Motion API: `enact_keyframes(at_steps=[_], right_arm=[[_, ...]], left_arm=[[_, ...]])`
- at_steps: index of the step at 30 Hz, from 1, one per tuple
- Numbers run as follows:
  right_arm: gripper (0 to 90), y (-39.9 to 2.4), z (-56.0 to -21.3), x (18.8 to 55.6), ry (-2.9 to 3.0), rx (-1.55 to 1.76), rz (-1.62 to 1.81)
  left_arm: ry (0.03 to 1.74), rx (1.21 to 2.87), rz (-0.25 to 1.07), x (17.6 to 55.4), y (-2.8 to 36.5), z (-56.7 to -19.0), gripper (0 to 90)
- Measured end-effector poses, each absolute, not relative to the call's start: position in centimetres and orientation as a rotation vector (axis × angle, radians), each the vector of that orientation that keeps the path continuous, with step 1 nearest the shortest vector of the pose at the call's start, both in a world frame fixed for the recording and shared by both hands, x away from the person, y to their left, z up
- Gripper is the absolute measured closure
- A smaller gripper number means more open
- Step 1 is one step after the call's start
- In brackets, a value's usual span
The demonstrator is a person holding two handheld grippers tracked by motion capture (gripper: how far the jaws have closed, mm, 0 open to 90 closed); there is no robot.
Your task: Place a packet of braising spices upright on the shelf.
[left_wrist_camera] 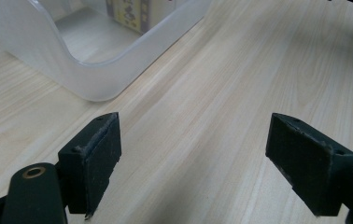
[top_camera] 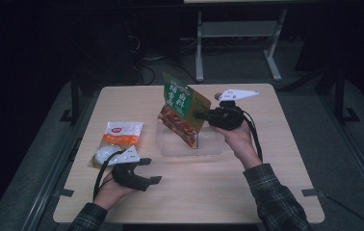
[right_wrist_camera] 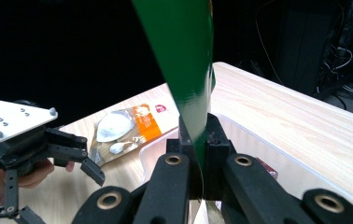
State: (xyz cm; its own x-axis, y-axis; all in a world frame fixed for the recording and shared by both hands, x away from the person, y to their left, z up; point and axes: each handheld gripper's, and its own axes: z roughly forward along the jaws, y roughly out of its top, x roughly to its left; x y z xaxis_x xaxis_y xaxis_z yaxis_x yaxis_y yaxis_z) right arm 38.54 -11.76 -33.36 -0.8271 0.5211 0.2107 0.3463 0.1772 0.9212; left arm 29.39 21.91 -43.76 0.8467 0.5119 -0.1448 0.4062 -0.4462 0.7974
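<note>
while the green pouch hangs from one edge, these are the notes, taken left to right across the table.

left gripper (top_camera: pixel 144 171): jaws apart, nothing between them; it rests low on the table (top_camera: pixel 247 192), with the bin's rounded corner just ahead of its tips in its own view.

white-and-orange packet (top_camera: pixel 117 142): flat on the table just beyond the left gripper, outside the bin, touched by neither tool.

clear plastic bin (left_wrist_camera: pixel 79 77): ahead and to the right of the left gripper, directly under the right gripper's load. contents: the lower end of the green pouch stands in it; nothing else made out inside.

green pouch (top_camera: pixel 184 114): tilted, upper part well above the bin rim, bottom corner down in the bin.

right gripper (top_camera: pixel 203 115): jaws together, clamped on the pouch's right edge; in its own view the green film (right_wrist_camera: pixel 188 79) rises straight out from between the pads.

risk 1: grip is on thin film at one edge only; pouch could swing or slide out if the hand moves fast.

risk 2: if let go while this tilted, pouch may tip over the near wall of the bin rather than lie down inside.

risk 3: pushing down could shove the light bin along the table toward the left gripper.
</note>
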Motion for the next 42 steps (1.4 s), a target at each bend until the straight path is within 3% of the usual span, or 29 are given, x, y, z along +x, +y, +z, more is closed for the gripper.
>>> enact_keyframes(at_steps=[32,42], right_arm=[[89.1,-9.2,-35.9,39.4,2.342,0.843,1.618],[83.5,-8.5,-36.7,39.6,2.380,0.842,1.579]], left_arm=[[0.679,2.165,0.111,29.5,21.1,-44.6,15.3],[0.690,2.170,0.099,29.6,21.1,-44.7,13.8]])
